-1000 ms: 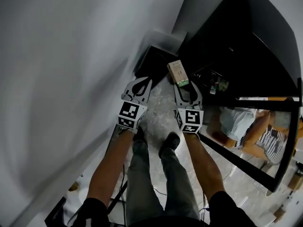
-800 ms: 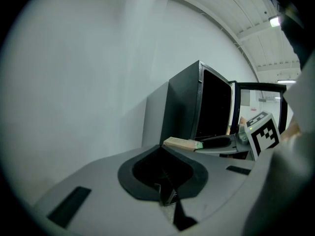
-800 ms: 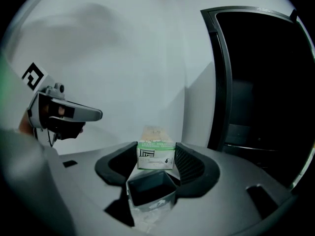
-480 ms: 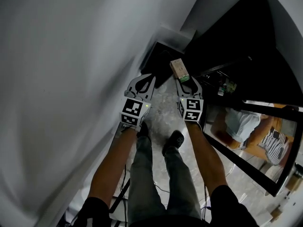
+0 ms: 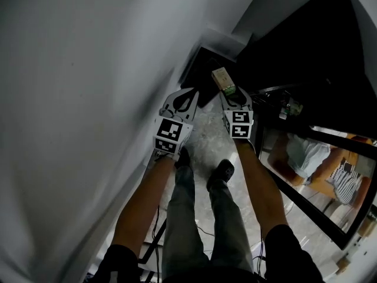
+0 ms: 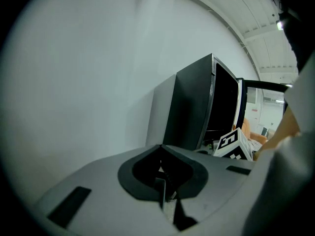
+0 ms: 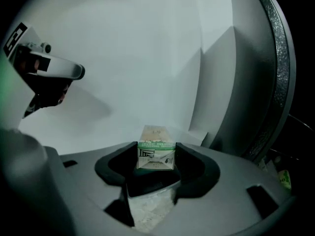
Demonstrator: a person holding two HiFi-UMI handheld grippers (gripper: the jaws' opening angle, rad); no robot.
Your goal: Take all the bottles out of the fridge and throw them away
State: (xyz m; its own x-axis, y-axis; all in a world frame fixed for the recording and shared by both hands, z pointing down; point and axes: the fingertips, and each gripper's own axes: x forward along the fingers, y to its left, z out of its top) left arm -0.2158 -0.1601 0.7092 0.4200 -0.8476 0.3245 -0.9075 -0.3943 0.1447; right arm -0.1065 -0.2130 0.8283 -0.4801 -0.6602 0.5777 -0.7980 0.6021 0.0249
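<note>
1. I am holding a carton (image 7: 156, 146) in my right hand-held gripper (image 7: 156, 152). Its jaws are standing fairly wide, clamped on the carton's near end only. Most of the carton (image 5: 222, 79) is sticking out past the pads, so a quick swing could lever it loose and drop it on the floor (image 5: 203, 134).
2. I am aiming towards a dark box (image 5: 200, 71) by the wall, which I am taking for the bin, though I cannot tell for sure. Letting go short of it would be leaving the carton by my shoes (image 5: 221, 173).
3. My left hand-held gripper (image 5: 186, 95) is pinched shut and empty (image 6: 161, 150). It is hanging just beside the right one (image 5: 234, 98), so a bump between the two could be jarring the grip.
4. The fridge (image 5: 306, 46) is standing open on my right with bottles (image 5: 288, 107) inside, near my right arm. Swinging back carelessly could be knocking them over or catching the door (image 5: 312, 158).
</note>
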